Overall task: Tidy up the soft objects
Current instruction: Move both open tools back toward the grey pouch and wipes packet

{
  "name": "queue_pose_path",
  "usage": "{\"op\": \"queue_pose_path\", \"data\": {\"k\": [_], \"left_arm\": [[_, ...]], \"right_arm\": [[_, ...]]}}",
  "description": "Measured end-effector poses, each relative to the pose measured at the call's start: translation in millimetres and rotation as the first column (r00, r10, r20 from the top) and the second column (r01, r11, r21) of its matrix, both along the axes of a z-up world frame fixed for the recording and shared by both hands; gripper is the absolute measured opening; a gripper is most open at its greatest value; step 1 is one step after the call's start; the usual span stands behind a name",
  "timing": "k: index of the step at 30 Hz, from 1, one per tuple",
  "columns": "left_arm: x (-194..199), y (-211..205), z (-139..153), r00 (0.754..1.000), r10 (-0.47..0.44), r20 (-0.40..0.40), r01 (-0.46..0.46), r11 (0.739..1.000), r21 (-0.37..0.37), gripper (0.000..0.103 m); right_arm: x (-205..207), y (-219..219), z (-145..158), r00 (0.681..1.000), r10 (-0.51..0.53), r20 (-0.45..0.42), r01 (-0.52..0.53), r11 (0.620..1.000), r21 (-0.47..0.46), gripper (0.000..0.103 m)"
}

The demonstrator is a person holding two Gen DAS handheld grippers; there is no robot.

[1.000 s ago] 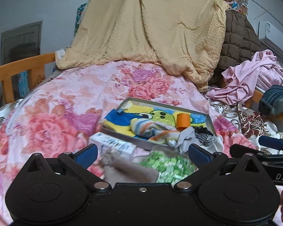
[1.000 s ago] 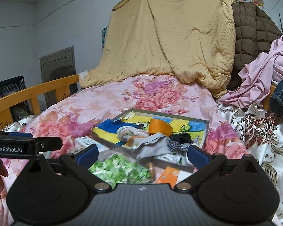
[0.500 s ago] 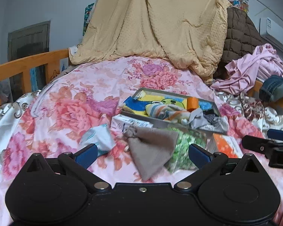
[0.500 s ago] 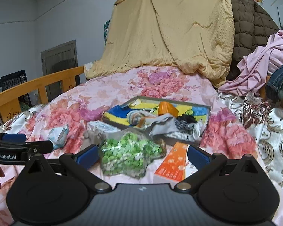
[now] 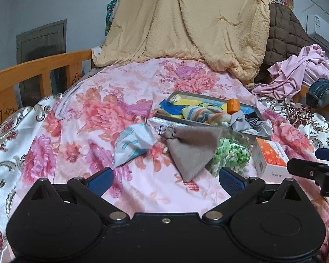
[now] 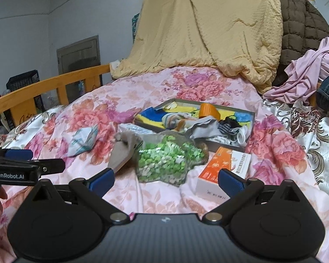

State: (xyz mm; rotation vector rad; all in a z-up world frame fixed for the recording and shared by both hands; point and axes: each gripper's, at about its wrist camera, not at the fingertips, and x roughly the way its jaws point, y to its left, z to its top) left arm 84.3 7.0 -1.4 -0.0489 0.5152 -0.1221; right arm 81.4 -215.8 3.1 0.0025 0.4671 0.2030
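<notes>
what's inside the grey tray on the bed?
The shallow grey tray holds an orange cylinder, a striped cloth, grey fabric and black-and-white socks on a yellow-blue cartoon towel. The tray's floor is covered.

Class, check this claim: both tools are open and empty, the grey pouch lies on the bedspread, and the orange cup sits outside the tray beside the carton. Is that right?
One detail is wrong. The orange cup sits inside the tray, among the cloths, as the right wrist view shows. The rest holds: the left tool and right tool are open and empty, and the grey pouch lies on the bedspread.
</notes>
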Motion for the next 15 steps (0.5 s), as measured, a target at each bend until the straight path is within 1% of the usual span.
{"op": "queue_pose_path", "data": {"k": [6,10,15], "left_arm": [[-2.9,-1.1,-4.6,1.0,0.001,-0.023,-0.001,1.0,0.023,0.102],[-1.7,-1.9,-7.5,0.999,-0.001,-0.034,0.002,0.999,0.033,0.102],[2.4,-1.5,-14.3,0.998,0.006,-0.068,-0.003,0.999,0.041,0.102]], "right_arm": [[-1.3,8.0,-4.6,0.999,0.037,-0.008,-0.037,0.999,-0.015,0.103],[2.3,10.8,-9.6,0.999,0.04,-0.028,-0.041,0.999,-0.021,0.103],[4.5,12.6,-13.2,0.998,0.05,-0.042,-0.051,0.998,-0.023,0.103]]}}
